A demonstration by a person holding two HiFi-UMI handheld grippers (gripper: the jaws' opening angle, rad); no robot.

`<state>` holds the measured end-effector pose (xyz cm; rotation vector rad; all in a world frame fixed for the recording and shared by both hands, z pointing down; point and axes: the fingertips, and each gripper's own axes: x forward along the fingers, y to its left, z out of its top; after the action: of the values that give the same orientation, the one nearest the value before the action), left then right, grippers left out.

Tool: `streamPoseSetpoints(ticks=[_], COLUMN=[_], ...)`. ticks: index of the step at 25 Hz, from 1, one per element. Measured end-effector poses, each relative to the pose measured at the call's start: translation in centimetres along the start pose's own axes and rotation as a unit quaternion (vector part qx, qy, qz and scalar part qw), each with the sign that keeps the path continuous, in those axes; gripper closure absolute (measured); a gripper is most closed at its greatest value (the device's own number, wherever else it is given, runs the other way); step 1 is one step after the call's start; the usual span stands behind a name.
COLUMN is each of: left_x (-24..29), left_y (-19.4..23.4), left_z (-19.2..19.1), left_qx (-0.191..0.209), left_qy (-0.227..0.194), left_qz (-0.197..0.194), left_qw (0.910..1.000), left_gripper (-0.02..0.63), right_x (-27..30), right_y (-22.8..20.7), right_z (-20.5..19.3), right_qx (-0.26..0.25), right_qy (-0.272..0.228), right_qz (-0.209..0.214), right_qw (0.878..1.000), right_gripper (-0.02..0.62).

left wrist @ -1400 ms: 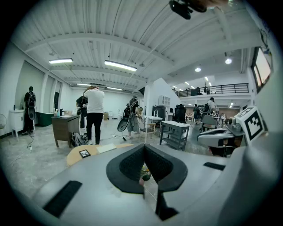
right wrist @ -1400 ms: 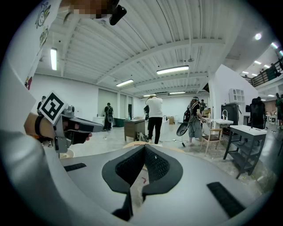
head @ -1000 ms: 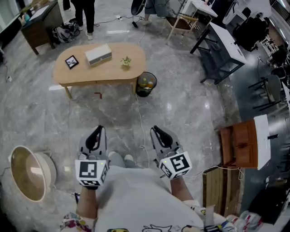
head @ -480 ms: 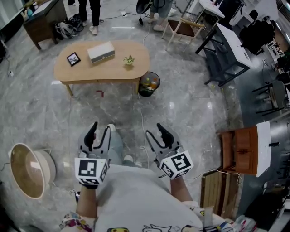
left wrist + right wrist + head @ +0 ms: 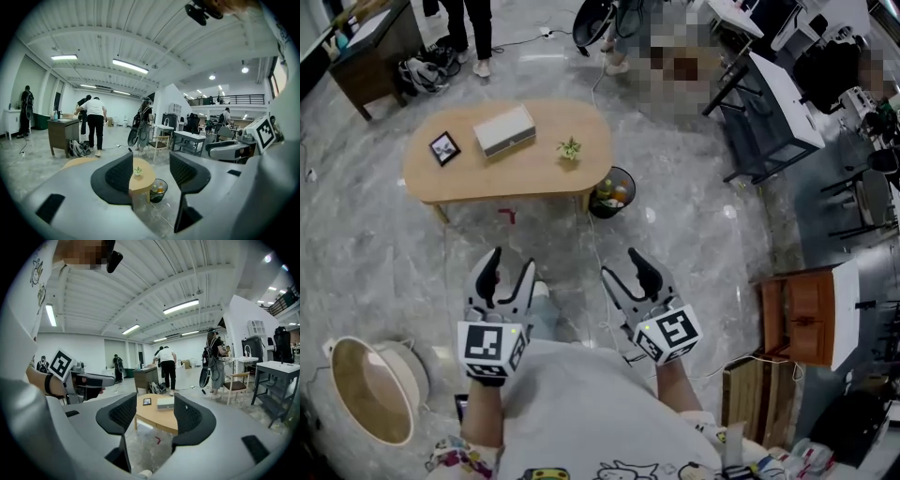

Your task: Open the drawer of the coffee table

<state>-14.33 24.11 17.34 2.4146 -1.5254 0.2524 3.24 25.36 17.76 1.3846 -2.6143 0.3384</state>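
One low oval desk [image 5: 511, 173] bears one picture frame [image 5: 444, 148], one box [image 5: 505, 129] and one potted sprig [image 5: 570, 147]; one bin [image 5: 612, 192] stands at its right end. Grey marble floor [image 5: 694, 244], open workshop. The left gripper [image 5: 510, 264] and right gripper [image 5: 622, 265] have their fingers spread, just opened wider, with nothing between them. The desk lies at twelve o'clock, well apart; I cannot make out its drawer.

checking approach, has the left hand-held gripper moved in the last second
Yes, the left hand-held gripper went toward the oval wooden coffee table; jaws just opening, nothing between them.
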Motion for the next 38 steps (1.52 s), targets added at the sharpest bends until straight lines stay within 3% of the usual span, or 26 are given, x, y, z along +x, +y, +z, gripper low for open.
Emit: streamPoseSetpoints(ticks=[7,14,28,38], left_x=[5.3,7.6,10.8,18.6], left_y=[6.2,9.8,12.0,12.8], left_z=[1.8,2.1,1.1,2.6], left_qx=[-0.002,-0.012,-0.026,-0.022], left_qy=[0.015,0.028,0.048,0.051], left_qz=[-0.025,-0.048,-0.048,-0.033], left_qw=[0.9996,0.9984,0.9973,0.9979], left_gripper=[0.351,0.347,0.328,0.321], right_x=[8.1,12.1,15.0,19.8], right_y=[-0.7,-0.5,-3.0,-10.2], right_z=[2.2,2.6,2.2,2.1], right_qx=[0.009,0.025,0.024,0.037], right_qy=[0.006,0.021,0.042,0.048], right_qz=[-0.009,-0.028,-0.035,-0.031], right_qw=[1.0,0.999,0.998,0.998], right_gripper=[0.376,0.374,0.357,0.354])
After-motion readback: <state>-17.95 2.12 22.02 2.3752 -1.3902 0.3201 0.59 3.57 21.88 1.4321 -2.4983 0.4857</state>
